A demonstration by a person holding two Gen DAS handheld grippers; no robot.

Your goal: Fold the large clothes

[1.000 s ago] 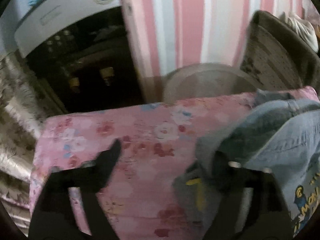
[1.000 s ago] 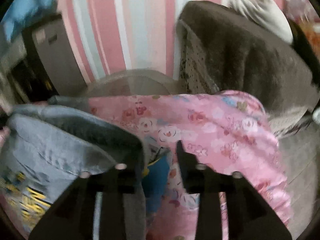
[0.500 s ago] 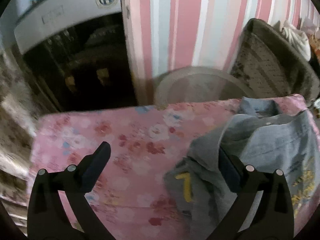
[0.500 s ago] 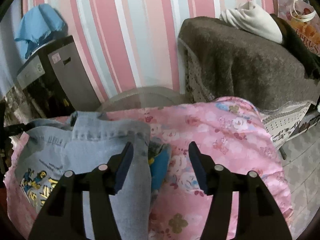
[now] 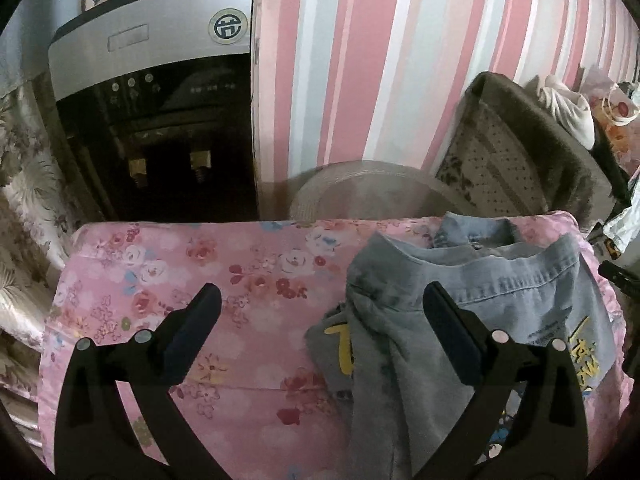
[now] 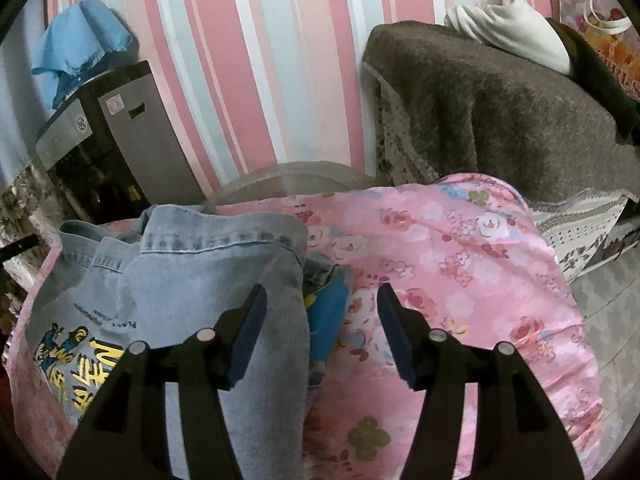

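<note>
A light blue denim jacket (image 5: 500, 292) with a yellow cartoon print lies partly folded on a pink floral sheet (image 5: 180, 272). In the left wrist view it fills the right half, and my left gripper (image 5: 320, 308) hangs open and empty above its left edge. In the right wrist view the jacket (image 6: 168, 280) lies at the left. My right gripper (image 6: 320, 308) is open and empty above the jacket's right edge, where a blue lining shows.
A silver and black water dispenser (image 5: 160, 112) stands at the back left against the pink striped wall. A round fan (image 5: 368, 188) sits behind the sheet. A brown blanket covers a chair (image 6: 500, 100) at the right, with white cloth (image 6: 512, 32) on top.
Both grippers have let go of the jacket, opened wide and drawn back upward. The jacket has dropped flat onto the sheet.
</note>
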